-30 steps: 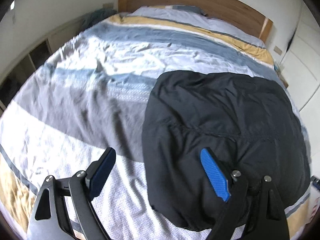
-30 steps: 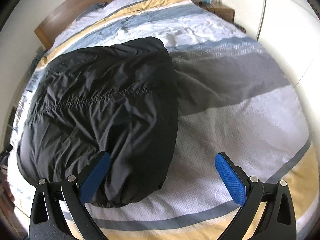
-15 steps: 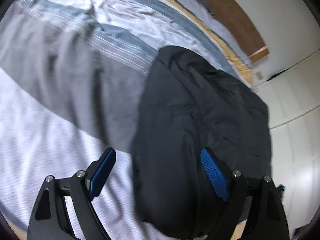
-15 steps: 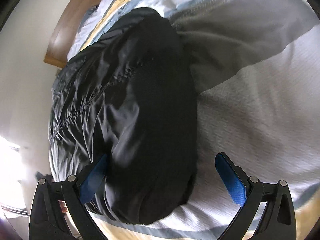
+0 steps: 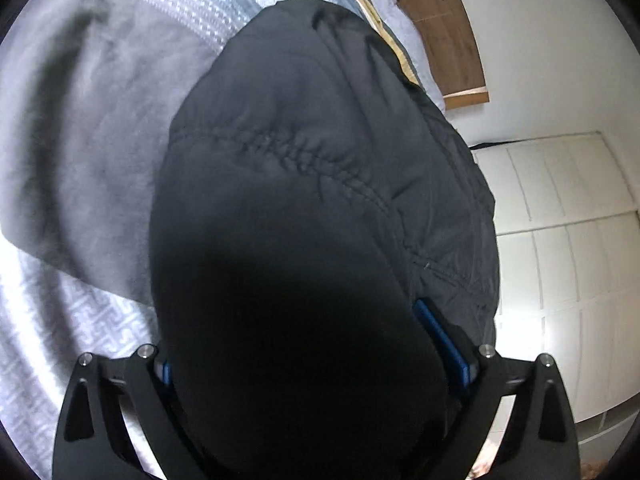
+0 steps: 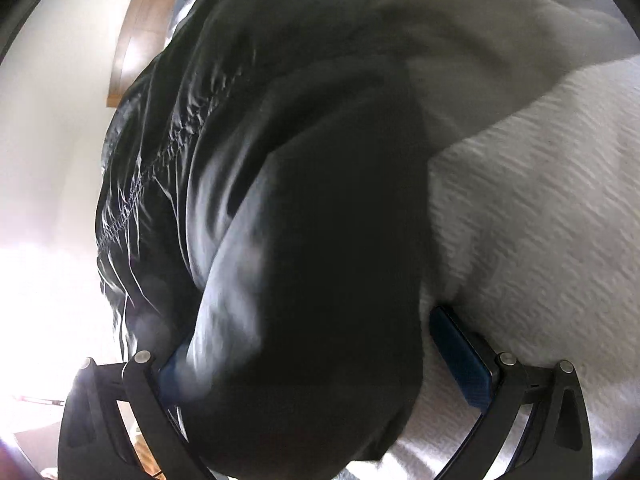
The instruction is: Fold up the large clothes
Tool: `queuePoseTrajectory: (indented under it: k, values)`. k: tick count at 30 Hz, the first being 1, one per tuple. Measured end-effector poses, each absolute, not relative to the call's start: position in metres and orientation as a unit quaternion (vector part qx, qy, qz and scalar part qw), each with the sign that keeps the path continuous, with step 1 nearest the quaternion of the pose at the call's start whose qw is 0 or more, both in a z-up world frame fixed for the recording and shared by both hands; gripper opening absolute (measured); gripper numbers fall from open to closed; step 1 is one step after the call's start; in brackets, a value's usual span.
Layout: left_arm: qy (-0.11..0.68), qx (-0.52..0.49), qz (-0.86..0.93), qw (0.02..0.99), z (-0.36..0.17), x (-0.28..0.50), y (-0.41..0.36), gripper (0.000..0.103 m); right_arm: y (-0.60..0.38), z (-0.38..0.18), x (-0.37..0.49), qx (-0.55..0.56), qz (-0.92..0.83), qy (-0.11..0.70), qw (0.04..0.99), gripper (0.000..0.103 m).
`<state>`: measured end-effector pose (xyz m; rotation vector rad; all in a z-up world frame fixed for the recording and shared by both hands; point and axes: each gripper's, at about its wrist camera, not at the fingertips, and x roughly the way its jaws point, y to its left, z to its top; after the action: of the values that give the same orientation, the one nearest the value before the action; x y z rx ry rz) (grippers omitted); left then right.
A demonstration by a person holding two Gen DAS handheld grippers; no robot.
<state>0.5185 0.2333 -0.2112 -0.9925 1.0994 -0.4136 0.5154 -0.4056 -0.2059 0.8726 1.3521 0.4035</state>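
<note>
Two grippers straddle black jacket (image 5: 320, 184) | left gripper (image 5: 316, 344) just widened, right gripper (image 6: 320, 364) spread, neither pinching | we close evenly on hem.

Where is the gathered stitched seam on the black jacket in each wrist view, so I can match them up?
Left wrist view: the gathered seam crosses the black jacket above centre, slanting down to the right.
Right wrist view: the same seam runs steeply up the jacket's left side.
Shared landmark: the wooden headboard, upper right in the left view, upper left in the right.
</note>
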Motion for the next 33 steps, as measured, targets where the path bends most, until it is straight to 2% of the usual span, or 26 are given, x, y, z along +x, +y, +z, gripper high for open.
queuePoseTrajectory:
  k: [5,13,14,15,16,17,18,19,20,23,29,33]
  values:
    - [0.505,-0.447,-0.232,0.7,-0.207,0.525,0.214,0.098,-0.369,-0.205,0.541,0.407,0.246,0.581,0.661,0.102]
    - [0.508,-0.43,-0.194,0.721,-0.206,0.524,0.195,0.095,-0.354,-0.217,0.545,0.402,0.232,0.576,0.673,0.102]
    - [0.504,-0.426,-0.186,0.728,-0.203,0.523,0.19,0.086,-0.351,-0.215,0.546,0.395,0.226,0.58,0.675,0.098]
    - [0.499,-0.423,-0.181,0.734,-0.198,0.522,0.185,0.069,-0.347,-0.212,0.545,0.39,0.223,0.582,0.678,0.093]
    - [0.489,-0.421,-0.182,0.742,-0.191,0.52,0.182,0.06,-0.346,-0.206,0.545,0.383,0.225,0.579,0.684,0.076]
    - [0.483,-0.418,-0.185,0.747,-0.186,0.519,0.18,0.044,-0.343,-0.198,0.546,0.377,0.228,0.569,0.694,0.06]
    - [0.477,-0.411,-0.188,0.754,-0.179,0.518,0.177,0.036,-0.342,-0.193,0.544,0.372,0.232,0.564,0.7,0.053]
    - [0.472,-0.398,-0.189,0.764,-0.171,0.516,0.172,0.034,-0.338,-0.186,0.545,0.358,0.237,0.557,0.711,0.044]
    - [0.469,-0.393,-0.19,0.768,-0.166,0.516,0.172,0.03,-0.333,-0.178,0.546,0.339,0.241,0.552,0.723,0.039]
    - [0.448,-0.391,-0.192,0.781,-0.156,0.511,0.166,0.025,-0.32,-0.16,0.543,0.297,0.252,0.531,0.752,0.033]
    - [0.387,-0.398,-0.226,0.801,-0.126,0.497,0.17,0.019,-0.309,-0.124,0.528,0.277,0.267,0.465,0.797,0.027]
    - [0.348,-0.368,-0.261,0.822,-0.078,0.479,0.155,0.018,-0.293,-0.082,0.523,0.261,0.281,0.419,0.823,0.025]
